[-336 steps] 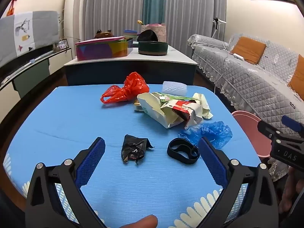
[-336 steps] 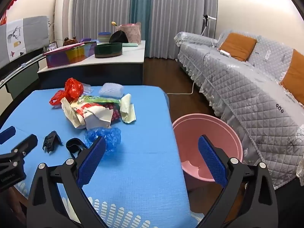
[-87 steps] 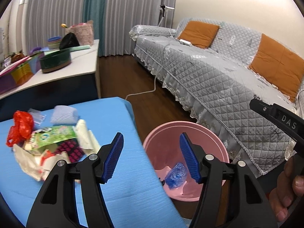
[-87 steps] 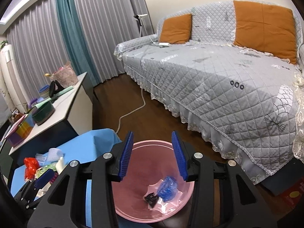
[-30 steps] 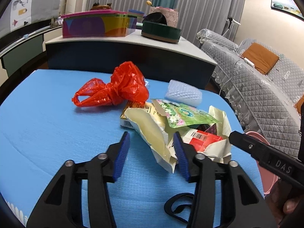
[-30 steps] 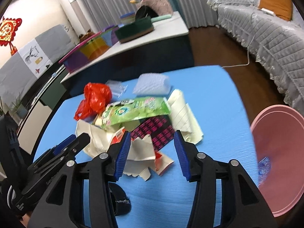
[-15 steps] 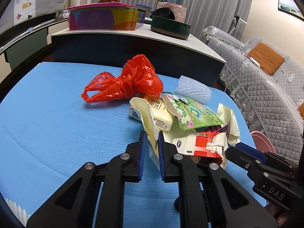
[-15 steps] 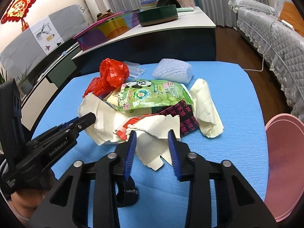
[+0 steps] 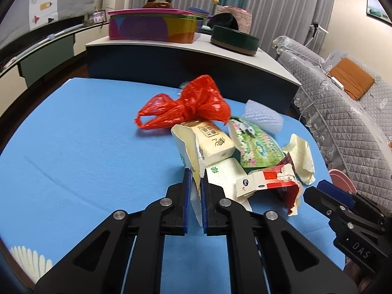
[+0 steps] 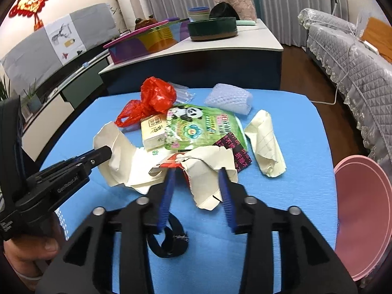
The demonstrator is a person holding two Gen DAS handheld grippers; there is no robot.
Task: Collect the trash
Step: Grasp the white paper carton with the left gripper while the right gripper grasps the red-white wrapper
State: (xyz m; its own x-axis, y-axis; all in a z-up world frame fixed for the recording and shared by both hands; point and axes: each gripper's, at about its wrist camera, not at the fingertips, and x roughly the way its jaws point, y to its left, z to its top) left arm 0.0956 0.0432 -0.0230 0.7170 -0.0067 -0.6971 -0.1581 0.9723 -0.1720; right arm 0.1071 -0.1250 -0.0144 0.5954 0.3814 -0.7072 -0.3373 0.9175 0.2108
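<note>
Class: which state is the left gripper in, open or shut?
Shut: the left gripper pinches the torn cream carton between nearly touching blue pads.

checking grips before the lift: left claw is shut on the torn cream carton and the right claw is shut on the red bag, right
Not quite. The left claw is shut on the torn cream carton, as the left wrist view shows. But the right claw is open, its jaws on either side of the carton's red-and-white flap, not on the red bag, which lies untouched farther back in the right wrist view.
</note>
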